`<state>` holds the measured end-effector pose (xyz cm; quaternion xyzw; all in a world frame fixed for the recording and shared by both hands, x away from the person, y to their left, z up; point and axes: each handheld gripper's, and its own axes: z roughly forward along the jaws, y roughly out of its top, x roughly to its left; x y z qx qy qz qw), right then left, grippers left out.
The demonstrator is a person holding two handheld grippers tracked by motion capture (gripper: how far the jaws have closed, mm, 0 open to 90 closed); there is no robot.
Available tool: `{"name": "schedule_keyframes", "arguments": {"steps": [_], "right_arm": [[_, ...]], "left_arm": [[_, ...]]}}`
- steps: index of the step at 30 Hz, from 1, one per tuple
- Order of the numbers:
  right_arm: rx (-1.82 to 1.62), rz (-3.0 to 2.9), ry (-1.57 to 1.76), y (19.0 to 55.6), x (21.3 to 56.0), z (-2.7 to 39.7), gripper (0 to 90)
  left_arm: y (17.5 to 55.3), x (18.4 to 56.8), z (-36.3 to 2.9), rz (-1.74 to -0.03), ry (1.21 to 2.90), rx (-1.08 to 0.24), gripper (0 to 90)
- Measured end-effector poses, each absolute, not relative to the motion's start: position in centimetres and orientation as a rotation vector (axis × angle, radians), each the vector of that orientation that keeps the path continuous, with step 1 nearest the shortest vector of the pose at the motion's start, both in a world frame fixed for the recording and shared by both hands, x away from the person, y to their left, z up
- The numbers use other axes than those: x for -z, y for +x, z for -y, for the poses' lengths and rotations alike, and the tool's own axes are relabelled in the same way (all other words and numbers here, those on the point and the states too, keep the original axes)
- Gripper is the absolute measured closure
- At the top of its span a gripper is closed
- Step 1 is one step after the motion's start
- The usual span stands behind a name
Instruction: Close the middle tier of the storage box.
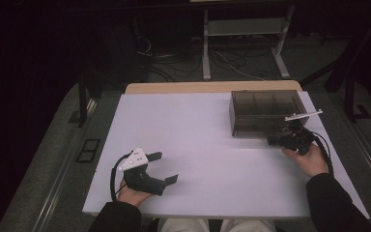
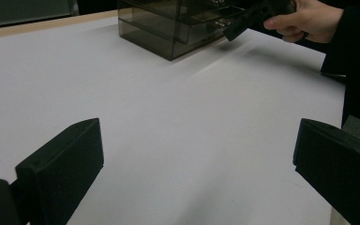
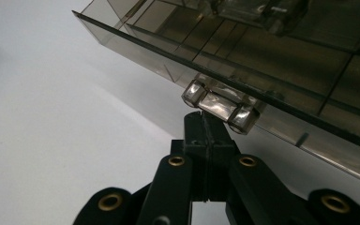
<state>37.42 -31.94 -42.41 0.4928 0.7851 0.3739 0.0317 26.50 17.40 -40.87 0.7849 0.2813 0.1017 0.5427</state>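
One smoked-plastic drawer box, far right on the white table; rectangular, translucent. Right gripper jaws pressed together at its clear faceted handle (contact unclear). Left gripper spread wide, empty.

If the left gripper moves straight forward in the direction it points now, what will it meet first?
Probably nothing close: the left gripper stands open over bare white table. Farther along, slightly off its line, stands the smoky drawer box, where the right gripper is shut at a drawer handle.

Glossy smoked-plastic drawer box; matt white table.
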Motion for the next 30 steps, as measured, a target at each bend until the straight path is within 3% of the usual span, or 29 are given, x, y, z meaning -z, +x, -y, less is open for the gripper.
{"name": "schedule_keyframes", "arguments": {"steps": [30], "right_arm": [[-1.188,-2.343,1.560,39.0,42.8,31.9,88.4]], "left_arm": [[26.5,40.8,-17.5,-0.667,1.863,-0.242,1.1]]}}
